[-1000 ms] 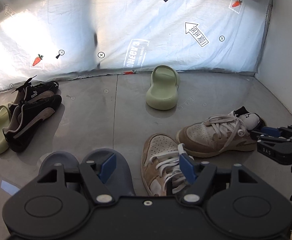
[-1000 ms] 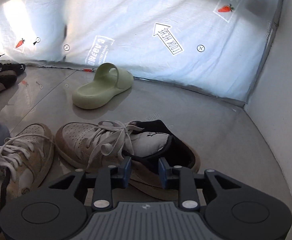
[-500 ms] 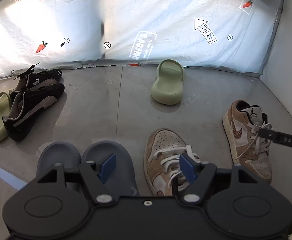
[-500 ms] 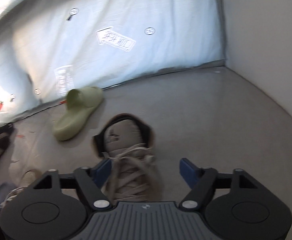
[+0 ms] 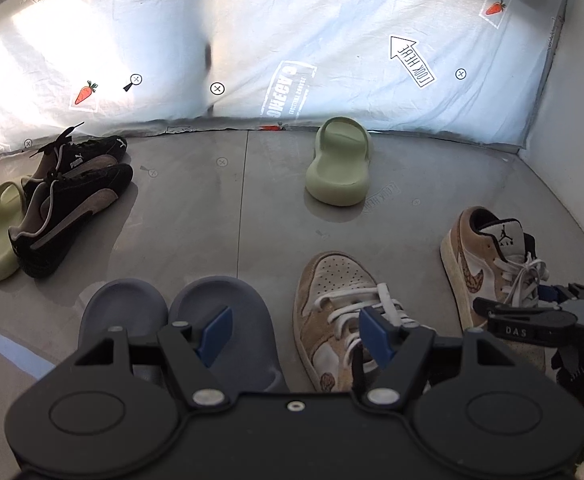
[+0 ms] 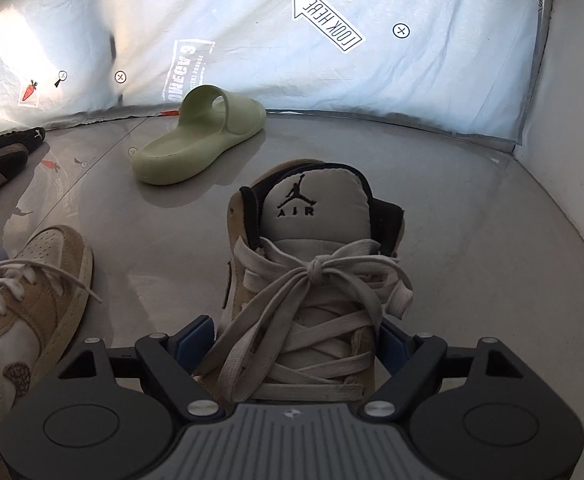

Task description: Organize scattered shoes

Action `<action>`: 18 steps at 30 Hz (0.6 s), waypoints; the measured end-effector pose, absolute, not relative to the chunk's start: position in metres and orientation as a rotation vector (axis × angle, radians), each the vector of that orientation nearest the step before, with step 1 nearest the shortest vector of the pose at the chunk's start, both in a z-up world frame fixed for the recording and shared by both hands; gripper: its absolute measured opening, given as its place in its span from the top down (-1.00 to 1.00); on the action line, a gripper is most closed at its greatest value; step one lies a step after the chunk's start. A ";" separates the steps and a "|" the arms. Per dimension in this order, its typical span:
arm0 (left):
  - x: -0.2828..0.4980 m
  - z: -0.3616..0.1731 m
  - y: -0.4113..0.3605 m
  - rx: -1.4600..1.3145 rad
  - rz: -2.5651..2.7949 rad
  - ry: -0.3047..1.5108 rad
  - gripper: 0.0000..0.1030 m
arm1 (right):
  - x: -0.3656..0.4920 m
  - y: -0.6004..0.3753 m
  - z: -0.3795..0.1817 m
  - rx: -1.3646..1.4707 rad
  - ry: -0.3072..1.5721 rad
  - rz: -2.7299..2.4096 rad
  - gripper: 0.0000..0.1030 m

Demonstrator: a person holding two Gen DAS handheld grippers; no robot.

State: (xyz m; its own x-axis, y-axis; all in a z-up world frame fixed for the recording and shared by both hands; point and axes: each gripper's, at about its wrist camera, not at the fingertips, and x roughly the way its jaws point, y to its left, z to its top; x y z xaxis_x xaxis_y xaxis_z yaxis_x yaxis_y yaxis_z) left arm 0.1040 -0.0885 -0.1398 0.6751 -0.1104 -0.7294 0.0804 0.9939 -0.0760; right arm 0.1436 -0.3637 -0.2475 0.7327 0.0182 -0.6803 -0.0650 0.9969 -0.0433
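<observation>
Two tan sneakers are now seen side by side; a second ago the right tan sneaker (image 6: 304,280) lay crosswise, toe toward its mate, and it has since been swung round. Its long axis now runs toward the printed sheet (image 5: 292,40), heel far, toe near, roughly parallel to the left tan sneaker (image 5: 340,312). The right gripper (image 6: 298,344) straddles its laced forefoot, jaws closing, pad contact unclear. The left gripper (image 5: 296,330) is held open, empty, above the grey slides (image 5: 195,312).

Left gripper (image 5: 296,330) fingers stand apart; right gripper (image 6: 294,340) fingers closing, angled downward.
</observation>
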 end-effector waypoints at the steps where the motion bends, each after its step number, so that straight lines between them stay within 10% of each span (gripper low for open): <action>1: 0.104 -0.140 -0.088 -0.042 -0.106 0.824 -0.37 | 0.138 -0.357 -0.248 -0.072 0.748 0.055 -0.63; 18: 0.094 -0.129 -0.053 -0.066 -0.074 0.808 -0.37 | 0.063 -0.313 -0.183 -0.060 0.590 0.244 -0.66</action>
State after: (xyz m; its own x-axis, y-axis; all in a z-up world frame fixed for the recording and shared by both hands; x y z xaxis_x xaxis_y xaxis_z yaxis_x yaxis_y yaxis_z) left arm 0.0944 -0.0530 -0.1290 0.6886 -0.0915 -0.7193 0.0411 0.9953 -0.0873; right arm 0.0629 -0.3130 -0.1828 0.8030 0.2102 -0.5577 -0.2446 0.9695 0.0134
